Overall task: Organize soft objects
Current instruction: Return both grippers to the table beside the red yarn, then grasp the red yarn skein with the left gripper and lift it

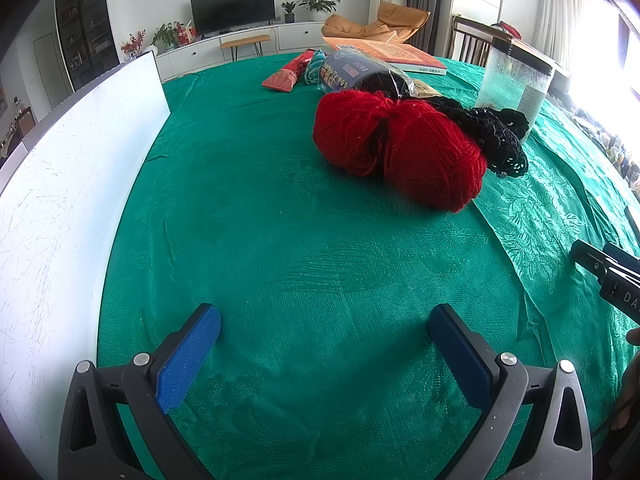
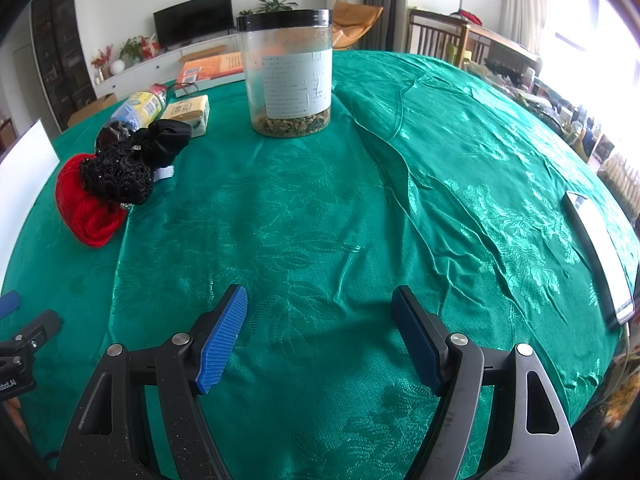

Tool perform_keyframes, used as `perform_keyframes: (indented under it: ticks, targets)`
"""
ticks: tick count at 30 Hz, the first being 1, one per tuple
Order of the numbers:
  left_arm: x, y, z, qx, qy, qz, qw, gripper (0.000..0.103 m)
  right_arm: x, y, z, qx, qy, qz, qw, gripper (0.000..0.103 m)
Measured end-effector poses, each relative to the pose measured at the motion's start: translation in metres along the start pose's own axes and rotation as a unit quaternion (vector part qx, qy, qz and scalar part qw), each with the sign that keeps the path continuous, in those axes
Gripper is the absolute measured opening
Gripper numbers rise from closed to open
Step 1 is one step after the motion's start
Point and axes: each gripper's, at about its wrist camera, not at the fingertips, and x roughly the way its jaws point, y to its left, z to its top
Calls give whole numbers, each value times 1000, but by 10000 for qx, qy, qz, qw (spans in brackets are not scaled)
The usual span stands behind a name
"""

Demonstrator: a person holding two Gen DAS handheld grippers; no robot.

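red yarn: two balls side by side on the green tablecloth, well ahead of the left tongs and a little to their right; in the right wrist view the yarn lies far off to the left of the right tongs. neither tongs touches it.

black lace bundle: touching the yarn on its far right side, partly lying over it.

left tongs: jaws wide apart, blue pads over bare cloth, nothing between them.

right tongs: jaws wide apart, nothing between them, bare cloth beneath.

clear jar: black lid, beyond the yarn and to its right, upright, a layer of brownish bits at the bottom; pale label with small print too fine to read.

wrapped packet: just behind the yarn; printed writing not legible.

red packet: behind the yarn, to the left.

book: orange cover, behind the yarn at the far table edge; text unreadable.

white board: standing along the table edge left of the yarn.

phone: far right of the yarn, near the table edge.
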Motion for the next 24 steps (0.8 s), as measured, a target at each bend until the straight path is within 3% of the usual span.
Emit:
perform_keyframes:
  ticks: [4, 8, 12, 14, 17, 20, 24]
  targets:
    - [1, 2, 6, -280, 149, -34, 9995, 103, 0, 0, 0, 1, 0, 1, 10000, 78]
    - [-4, 9, 35, -1123, -50, -827, 9902, 103, 0, 0, 0, 4, 1, 5, 10000, 78]
    - [-2, 8, 75, -1610, -437, -1044, 9804, 103, 0, 0, 0, 4, 2, 6, 10000, 78]
    - [10, 11, 89, -1932, -463, -923, 9757, 103, 0, 0, 0, 7, 4, 8, 10000, 78]
    - [39, 22, 94, -2246, -3, -623, 9724, 103, 0, 0, 0, 7, 4, 8, 10000, 78]
    - [34, 38, 83, -2424, 78, -685, 9677, 103, 0, 0, 0, 7, 4, 12, 10000, 78]
    - [0, 50, 62, -1878, -76, 253, 9819, 103, 0, 1, 0, 6, 6, 17, 10000, 79]
